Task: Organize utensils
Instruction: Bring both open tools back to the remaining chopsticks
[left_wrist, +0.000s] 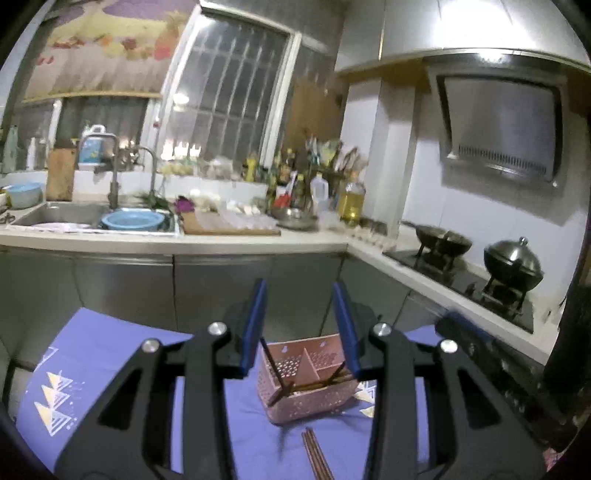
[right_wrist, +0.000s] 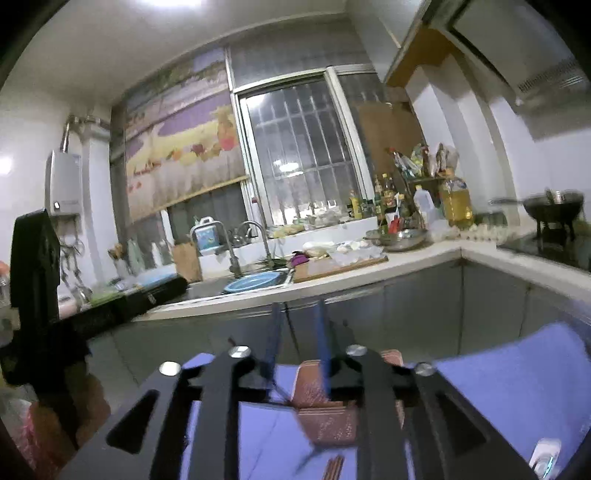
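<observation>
A pink perforated utensil caddy (left_wrist: 306, 384) with compartments stands on a purple cloth (left_wrist: 96, 354). Several dark chopsticks (left_wrist: 275, 369) lean inside it. More chopsticks (left_wrist: 317, 456) lie flat on the cloth in front of it. My left gripper (left_wrist: 300, 291) is open and empty, raised above and in front of the caddy. In the right wrist view the caddy (right_wrist: 325, 402) sits below my right gripper (right_wrist: 297, 310), whose blue fingers (right_wrist: 274, 343) stand moderately apart with nothing clearly between them. A thin dark stick (right_wrist: 293, 338) shows between them; blur hides whether it is held. Chopsticks (right_wrist: 334, 467) lie on the cloth.
Behind the cloth runs a kitchen counter (left_wrist: 221, 242) with a sink, a blue basin (left_wrist: 133, 219), a cutting board (left_wrist: 229, 225) and bottles. A stove with a wok (left_wrist: 441, 240) and a lidded pot (left_wrist: 513, 264) is at the right. Steel cabinet doors (left_wrist: 221, 288) face me.
</observation>
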